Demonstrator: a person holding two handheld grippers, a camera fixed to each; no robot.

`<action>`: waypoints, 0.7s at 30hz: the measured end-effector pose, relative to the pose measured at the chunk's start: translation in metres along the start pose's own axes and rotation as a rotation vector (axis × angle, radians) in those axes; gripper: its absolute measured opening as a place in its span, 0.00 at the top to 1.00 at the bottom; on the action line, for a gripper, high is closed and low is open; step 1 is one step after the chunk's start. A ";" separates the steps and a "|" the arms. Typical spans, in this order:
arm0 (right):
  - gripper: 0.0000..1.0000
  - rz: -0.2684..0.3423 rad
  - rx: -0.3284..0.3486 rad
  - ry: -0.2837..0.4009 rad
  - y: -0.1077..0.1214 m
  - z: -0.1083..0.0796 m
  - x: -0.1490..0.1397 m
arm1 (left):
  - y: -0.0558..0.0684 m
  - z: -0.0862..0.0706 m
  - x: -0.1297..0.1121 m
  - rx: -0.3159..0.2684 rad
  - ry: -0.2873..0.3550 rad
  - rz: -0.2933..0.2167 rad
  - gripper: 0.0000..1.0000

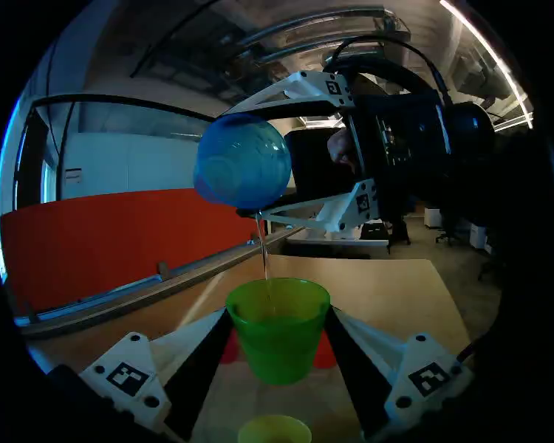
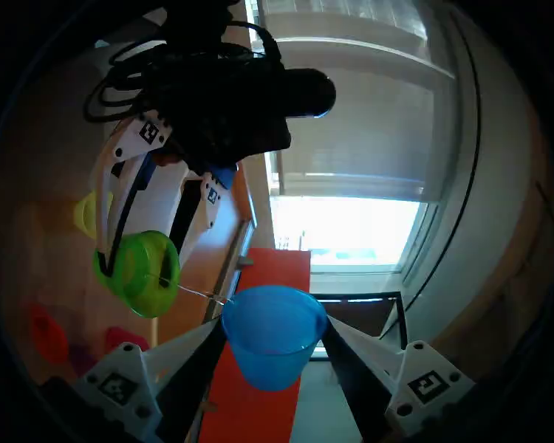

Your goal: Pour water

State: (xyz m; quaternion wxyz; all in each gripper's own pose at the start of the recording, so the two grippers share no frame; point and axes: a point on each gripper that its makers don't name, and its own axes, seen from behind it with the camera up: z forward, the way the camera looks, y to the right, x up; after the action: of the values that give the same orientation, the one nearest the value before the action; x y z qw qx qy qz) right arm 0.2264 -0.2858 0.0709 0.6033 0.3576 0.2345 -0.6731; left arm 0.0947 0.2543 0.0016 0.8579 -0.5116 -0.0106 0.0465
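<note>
My left gripper is shut on a green cup, held upright above the wooden table. Over it hangs a blue cup, tipped on its side, with my right gripper shut on it. A thin stream of water falls from the blue cup's rim into the green one. In the right gripper view the blue cup sits between my right gripper's fingers, the water stream arcs to the green cup, and the left gripper grips that cup.
A yellow cup stands on the table below the green one; it also appears as the yellow cup. Red and pink cups lie on the table farther off. An orange partition and a metal rail border the table's far edge.
</note>
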 end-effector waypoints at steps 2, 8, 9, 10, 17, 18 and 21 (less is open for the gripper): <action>0.09 -0.002 0.002 0.000 0.000 0.000 0.000 | 0.000 0.000 0.000 0.000 0.001 -0.001 0.14; 0.10 -0.008 0.003 0.001 -0.001 0.000 0.002 | -0.002 0.000 0.000 0.003 0.002 -0.001 0.14; 0.09 -0.009 0.003 0.002 -0.001 -0.001 0.002 | -0.002 0.000 0.000 0.004 0.001 0.000 0.14; 0.09 -0.009 0.002 0.002 -0.001 -0.001 0.002 | -0.002 0.000 0.000 0.004 0.001 -0.001 0.14; 0.09 -0.015 0.003 0.007 -0.002 0.000 0.004 | -0.001 -0.001 0.002 0.005 0.002 0.001 0.14; 0.09 -0.016 0.003 0.007 -0.003 0.000 0.005 | -0.002 -0.001 0.002 0.006 0.002 0.002 0.14; 0.09 -0.016 0.000 0.007 -0.002 0.000 0.004 | -0.002 -0.001 0.003 0.006 0.004 0.001 0.14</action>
State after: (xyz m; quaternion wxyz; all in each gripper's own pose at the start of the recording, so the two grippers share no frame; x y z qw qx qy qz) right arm 0.2244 -0.2883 0.0676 0.5972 0.3582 0.2392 -0.6766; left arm 0.0977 0.2524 0.0026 0.8594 -0.5092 -0.0087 0.0458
